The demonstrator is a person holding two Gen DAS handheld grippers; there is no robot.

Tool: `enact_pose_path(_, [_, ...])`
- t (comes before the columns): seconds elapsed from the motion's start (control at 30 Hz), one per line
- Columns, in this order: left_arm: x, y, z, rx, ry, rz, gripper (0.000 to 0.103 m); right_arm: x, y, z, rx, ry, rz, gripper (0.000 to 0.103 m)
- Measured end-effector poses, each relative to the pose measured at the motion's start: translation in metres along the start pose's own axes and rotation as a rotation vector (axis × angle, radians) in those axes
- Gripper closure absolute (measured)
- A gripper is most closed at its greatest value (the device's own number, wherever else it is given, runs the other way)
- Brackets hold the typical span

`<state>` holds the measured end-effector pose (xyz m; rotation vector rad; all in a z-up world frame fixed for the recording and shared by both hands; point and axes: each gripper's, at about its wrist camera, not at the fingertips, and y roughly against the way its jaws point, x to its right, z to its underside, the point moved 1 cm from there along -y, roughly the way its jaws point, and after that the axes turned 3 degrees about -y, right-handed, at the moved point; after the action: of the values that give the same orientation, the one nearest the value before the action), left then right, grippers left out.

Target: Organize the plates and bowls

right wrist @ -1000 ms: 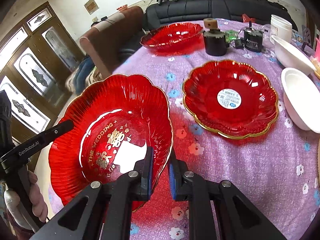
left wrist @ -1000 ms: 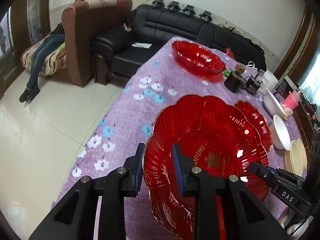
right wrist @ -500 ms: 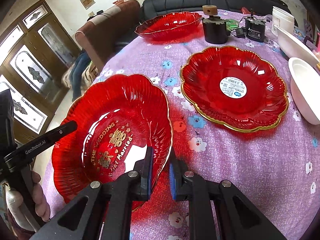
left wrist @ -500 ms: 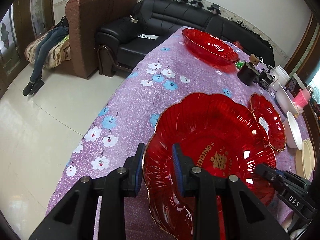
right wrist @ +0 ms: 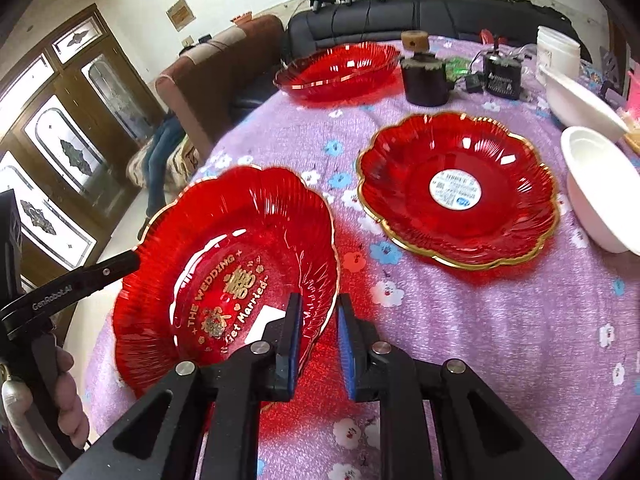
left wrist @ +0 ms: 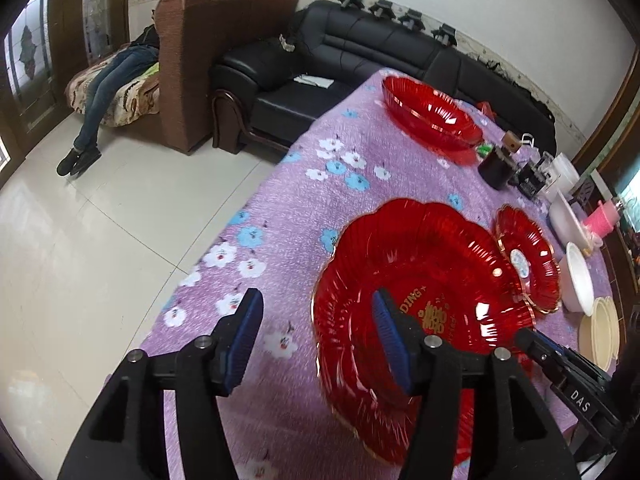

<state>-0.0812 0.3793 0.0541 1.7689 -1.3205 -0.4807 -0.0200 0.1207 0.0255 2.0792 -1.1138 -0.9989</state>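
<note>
Red translucent plastic with a gilt scalloped rim: large wedding plate (right wrist: 240,248), near the left-hand edge of the purple flowered tablecloth (right wrist: 480,340), low over it or resting on it; contact not resolvable.

Right gripper (right wrist: 318,340): narrowed to a slim gap on the plate's near rim, pads on either side of it, apparently clamping.

Left gripper (left wrist: 316,340): spread wide, astride the opposite rim, gripping nothing, one finger over the plate's well and the other over bare cloth.

Just beside the large plate, apart from it: smaller red plate (right wrist: 456,188) with a round white label at its centre, flat on the cloth. Further back: red oval dish (right wrist: 340,68), next to a dark jar (right wrist: 424,76). At the right: white bowls (right wrist: 600,188), one partly behind another, and cream plates (left wrist: 600,328) seen in the left wrist view.

Progress, as a judgement: early to middle. No red piece nested in another yet; three red pieces lying singly. Cream plates possibly stacked, hard to tell. Probably left: gathering the red pieces, likely smaller upon larger, then grouping the white bowls.
</note>
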Motion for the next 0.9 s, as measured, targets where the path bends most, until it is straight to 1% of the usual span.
enact_pose_path(0.1, [0.002, 0.021, 0.004, 0.037, 0.006, 0.005, 0.041, 0.005, 0.015, 0.002, 0.029, -0.008, -0.004, 0.084])
enact_pose_path(0.23, [0.009, 0.046, 0.010, 0.074, 0.001, 0.024, 0.038, 0.013, 0.035, 0.004, 0.058, -0.023, -0.011, 0.084])
enact_pose_path(0.43, [0.031, 0.079, 0.015, 0.115, -0.025, 0.058, 0.033, 0.026, 0.060, 0.011, 0.087, -0.042, -0.011, 0.084])
enact_pose_path(0.63, [0.058, 0.109, 0.020, 0.153, -0.076, 0.090, 0.026, 0.041, 0.082, 0.014, 0.120, -0.057, -0.011, 0.084])
enact_pose_path(0.83, [0.082, 0.144, 0.020, 0.192, -0.128, 0.130, 0.014, 0.058, 0.100, 0.015, 0.148, -0.071, -0.002, 0.084])
enact_pose_path(0.9, [0.091, 0.154, 0.019, 0.223, -0.153, 0.133, 0.009, 0.064, 0.104, 0.015, 0.157, -0.078, 0.000, 0.084])
